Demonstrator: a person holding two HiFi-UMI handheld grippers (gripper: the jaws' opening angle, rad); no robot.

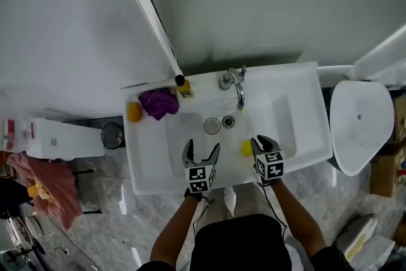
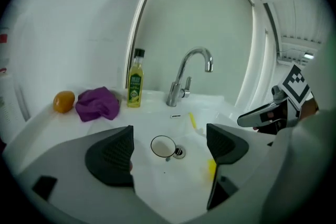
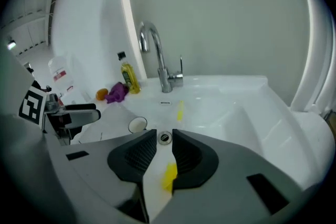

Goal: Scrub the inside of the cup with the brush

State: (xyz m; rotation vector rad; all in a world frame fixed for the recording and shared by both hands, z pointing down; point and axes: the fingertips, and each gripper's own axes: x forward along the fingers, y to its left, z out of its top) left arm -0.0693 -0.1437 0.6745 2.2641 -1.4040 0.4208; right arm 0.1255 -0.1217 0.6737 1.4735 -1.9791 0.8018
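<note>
A small white cup [image 1: 212, 125] stands upright in the basin of the white sink [image 1: 304, 105], beside the drain [image 1: 228, 122]. My left gripper [image 1: 203, 146] hovers over the basin's near side, wide open and holding nothing; the cup [image 2: 163, 146] shows between its jaws, farther off. My right gripper [image 1: 262, 141] is at the basin's right slope, its jaws only a narrow gap apart. A yellow part of the brush [image 3: 169, 176] lies under that gap on the white surface, not pressed by the pads. A thin yellow strip [image 3: 180, 110] lies farther up the slope towards the tap.
A chrome tap [image 1: 233, 82] stands at the back rim. A yellow soap bottle [image 1: 183, 85], a purple cloth [image 1: 158, 102] and an orange [image 1: 133, 111] sit along the back left ledge. A toilet [image 1: 358, 124] is to the right, a small bin [image 1: 112, 134] to the left.
</note>
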